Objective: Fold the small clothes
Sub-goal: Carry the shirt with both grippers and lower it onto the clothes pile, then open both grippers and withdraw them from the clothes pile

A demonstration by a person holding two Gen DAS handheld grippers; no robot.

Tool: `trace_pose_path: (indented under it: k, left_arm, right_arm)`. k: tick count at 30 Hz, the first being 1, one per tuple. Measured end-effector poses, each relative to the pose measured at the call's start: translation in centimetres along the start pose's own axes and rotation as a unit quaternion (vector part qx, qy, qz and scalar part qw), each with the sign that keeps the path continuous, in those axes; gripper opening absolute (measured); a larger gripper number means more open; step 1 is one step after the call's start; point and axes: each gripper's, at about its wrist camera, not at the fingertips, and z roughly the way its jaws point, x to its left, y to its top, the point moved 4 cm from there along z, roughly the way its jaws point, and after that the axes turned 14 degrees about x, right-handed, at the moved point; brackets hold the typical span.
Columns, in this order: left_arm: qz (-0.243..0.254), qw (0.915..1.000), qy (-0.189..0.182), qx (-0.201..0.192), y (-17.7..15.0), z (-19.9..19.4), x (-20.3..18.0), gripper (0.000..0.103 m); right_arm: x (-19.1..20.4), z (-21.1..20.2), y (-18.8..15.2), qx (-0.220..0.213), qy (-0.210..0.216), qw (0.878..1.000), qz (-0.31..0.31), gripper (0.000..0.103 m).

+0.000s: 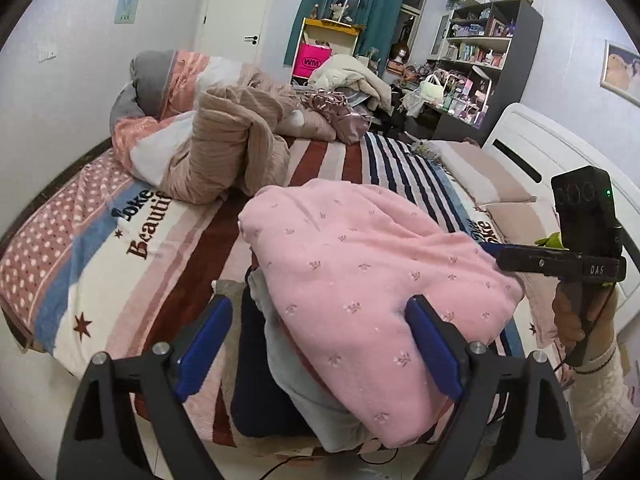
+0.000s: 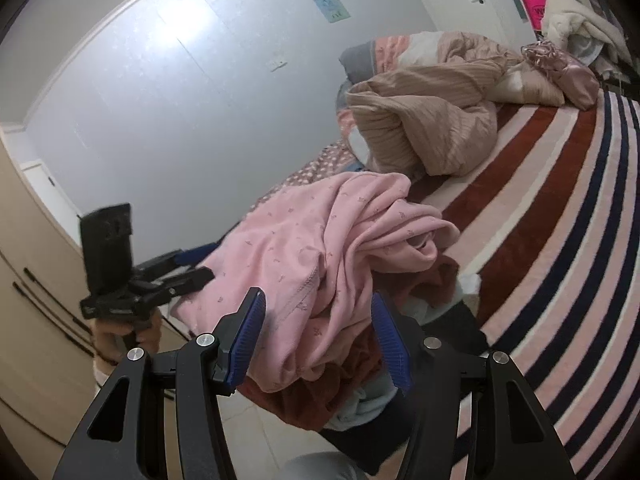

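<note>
The left gripper (image 1: 320, 344) stands with its blue pads spread wide on either side of the near edge of the pink garment (image 1: 372, 272); neither pad presses the cloth, so it grips nothing. The right gripper (image 2: 320, 344) is about half open, and a fold of the same garment hangs between its pads; whether they pinch it cannot be told. The pink garment lies crumpled on top of a small pile at the near edge of the bed (image 1: 320, 160). Under it sit a grey garment (image 1: 304, 376), a dark navy garment (image 1: 256, 380) and a rust-red garment (image 2: 340, 384). Beyond the pink garment the striped bedspread (image 2: 540, 216) runs back to a heaped beige blanket (image 1: 232, 148). Further behind the pink garment stand a white door (image 1: 236, 12), teal curtains (image 1: 360, 4) and a cluttered bookshelf (image 1: 480, 52).
</note>
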Motion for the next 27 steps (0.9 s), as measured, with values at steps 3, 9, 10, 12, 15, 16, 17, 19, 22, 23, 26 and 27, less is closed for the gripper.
trace_pose_path:
  k: [3, 9, 10, 12, 15, 16, 17, 19, 22, 23, 26, 27]
  left_arm:
    - [-0.001, 0.9999, -0.005, -0.01, 0.5, -0.5, -0.9, 0.087]
    - [-0.004, 0.9997, -0.001, -0.022, 0.6, -1.3, -1.1, 0.087]
    - [-0.006, 0.9996, -0.002, -0.028, 0.5, -1.6, -1.3, 0.087]
    - [-0.005, 0.9992, 0.006, -0.04, 0.4, -2.1, -1.8, 0.087]
    - [-0.002, 0.9949, 0.071, -0.072, -0.4, -3.5, -3.7, 0.087]
    - [-0.001, 0.9926, 0.089, -0.083, -0.7, -3.8, -4.4, 0.087]
    - [-0.001, 0.9898, 0.104, -0.097, -1.1, -4.2, -5.3, 0.087]
    - [-0.002, 0.9871, 0.102, -0.123, -2.5, -4.5, -7.8, 0.087]
    - [0.012, 0.9829, 0.099, -0.155, -5.0, -3.8, -12.6, 0.087]
    - [0.017, 0.9812, 0.105, -0.161, -5.5, -3.6, -13.8, 0.088]
    - [0.043, 0.9696, 0.127, -0.205, -8.2, -2.6, -19.0, 0.092]
    - [0.049, 0.9661, 0.127, -0.22, -9.1, -2.2, -20.8, 0.095]
  right_arm:
    - [-0.1, -0.4, -0.2, -0.002, -0.006, 1.0, 0.0, 0.052]
    - [-0.5, -1.4, -0.3, -0.013, -0.009, 1.0, 0.001, 0.052]
    - [-0.6, -1.7, -0.5, -0.014, -0.01, 1.0, 0.001, 0.052]
    - [-0.8, -2.3, -0.9, -0.022, -0.011, 1.0, 0.002, 0.052]
    - [-1.2, -3.9, -2.6, -0.04, -0.027, 0.999, 0.0, 0.052]
    - [-1.4, -4.9, -3.8, -0.051, -0.049, 0.997, -0.004, 0.052]
    - [-1.6, -5.5, -4.8, -0.058, -0.063, 0.996, -0.008, 0.055]
    - [-2.1, -6.8, -7.3, -0.071, -0.096, 0.993, -0.01, 0.057]
    - [-3.4, -9.0, -12.6, -0.082, -0.155, 0.984, -0.009, 0.059]
    - [-3.8, -9.6, -14.2, -0.085, -0.171, 0.982, -0.006, 0.06]
    - [-4.9, -12.0, -20.1, -0.099, -0.229, 0.968, 0.003, 0.064]
    - [-5.1, -12.6, -21.6, -0.103, -0.247, 0.964, 0.006, 0.064]
